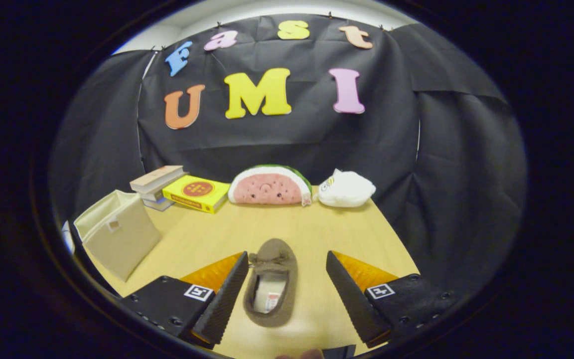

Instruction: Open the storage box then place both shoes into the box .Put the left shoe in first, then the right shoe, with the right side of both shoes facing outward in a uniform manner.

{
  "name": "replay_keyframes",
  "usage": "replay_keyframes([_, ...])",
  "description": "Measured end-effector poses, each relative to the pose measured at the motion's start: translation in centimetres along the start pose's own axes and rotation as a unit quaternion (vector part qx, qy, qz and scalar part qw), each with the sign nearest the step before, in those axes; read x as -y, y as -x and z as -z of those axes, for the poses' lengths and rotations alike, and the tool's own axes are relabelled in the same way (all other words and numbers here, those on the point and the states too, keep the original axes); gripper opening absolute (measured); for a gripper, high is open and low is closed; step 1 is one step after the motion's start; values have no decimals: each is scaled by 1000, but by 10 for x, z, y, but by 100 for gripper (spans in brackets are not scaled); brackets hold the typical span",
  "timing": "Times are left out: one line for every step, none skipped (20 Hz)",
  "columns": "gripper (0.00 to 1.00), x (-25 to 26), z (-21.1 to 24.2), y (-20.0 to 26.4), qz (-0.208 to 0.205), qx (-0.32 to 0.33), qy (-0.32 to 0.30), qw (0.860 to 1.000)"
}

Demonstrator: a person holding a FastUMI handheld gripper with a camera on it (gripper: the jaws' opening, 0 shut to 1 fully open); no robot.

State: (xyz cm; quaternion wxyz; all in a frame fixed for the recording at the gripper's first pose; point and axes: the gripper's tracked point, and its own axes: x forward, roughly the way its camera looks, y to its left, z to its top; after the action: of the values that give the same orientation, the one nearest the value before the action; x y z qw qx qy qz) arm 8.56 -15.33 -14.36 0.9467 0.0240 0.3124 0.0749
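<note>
A brown slipper-style shoe (273, 282) with a small bow lies flat on the wooden table (317, 224), toe pointing away from me. It sits between my two fingers, nearer the left one. My gripper (287, 267) is open, the fingers wide apart on either side of the shoe without touching it. A beige fabric storage box (116, 231) stands at the table's left edge, beyond and left of the left finger, its top open.
At the back of the table stand a stack of books (160, 185), a yellow box (196, 193), a watermelon-slice plush (269, 185) and a white plush (345, 189). Black cloth walls close in the booth.
</note>
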Motion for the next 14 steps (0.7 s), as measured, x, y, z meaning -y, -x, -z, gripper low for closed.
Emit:
replay_keyframes([96,4,8,-11,0,-18,4,1000])
replay_keyframes([96,7,15,-21,0,-33,7,999])
replay_keyframes([96,10,24,-32,-2,-50,9,999])
replay_keyframes([96,10,32,-42,-5,-63,8,998])
replay_keyframes([96,12,42,-52,-5,-78,9,997])
replay_keyframes([96,13,50,-59,-8,-93,10,996])
replay_keyframes([96,10,56,-66,-14,-102,7,995])
replay_keyframes([96,8,62,-71,-21,-112,3,994])
replay_keyframes([96,7,65,-76,-25,-118,-4,993])
replay_keyframes([96,5,64,-79,-29,-119,-4,993])
replay_keyframes([94,1,64,-84,-33,-117,-5,993])
replay_keyframes([89,-3,64,-88,-37,-120,-4,992])
replay_keyframes([82,-9,65,-91,-43,-123,-3,991])
replay_keyframes([74,-15,67,-96,-48,-129,-4,990])
